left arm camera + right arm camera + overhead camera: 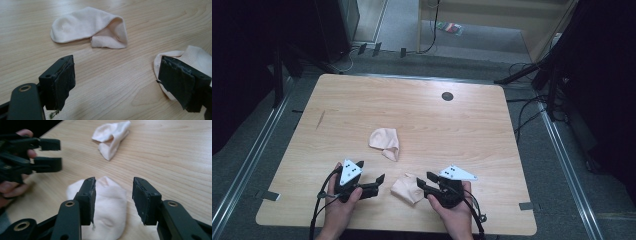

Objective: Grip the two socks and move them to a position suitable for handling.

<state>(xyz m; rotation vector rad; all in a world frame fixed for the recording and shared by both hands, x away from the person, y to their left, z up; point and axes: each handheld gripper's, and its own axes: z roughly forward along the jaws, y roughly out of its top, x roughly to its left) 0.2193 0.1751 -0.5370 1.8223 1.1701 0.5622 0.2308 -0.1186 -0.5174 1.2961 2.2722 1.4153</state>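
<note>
— So, how do the tools stand?

— Low in the high view, the black two-jaw left gripper sits at lower left and the black two-jaw right gripper at lower centre, each held in a hand, tips turned toward each other. Both have their jaws apart with nothing between them; in the left gripper view the pads stand wide over bare wood.

— And what lies nearest them?

— A crumpled cream cotton sock lies between the two tools in the high view, just beside the right gripper's tips. In the right gripper view it lies under and just beyond the spread jaws; whether a pad touches it I cannot tell.

— Farther out?

— A second cream sock, folded over on itself, rests near the middle of the pale wooden table, apart from the first. A small dark round hole sits toward the upper centre.
</note>
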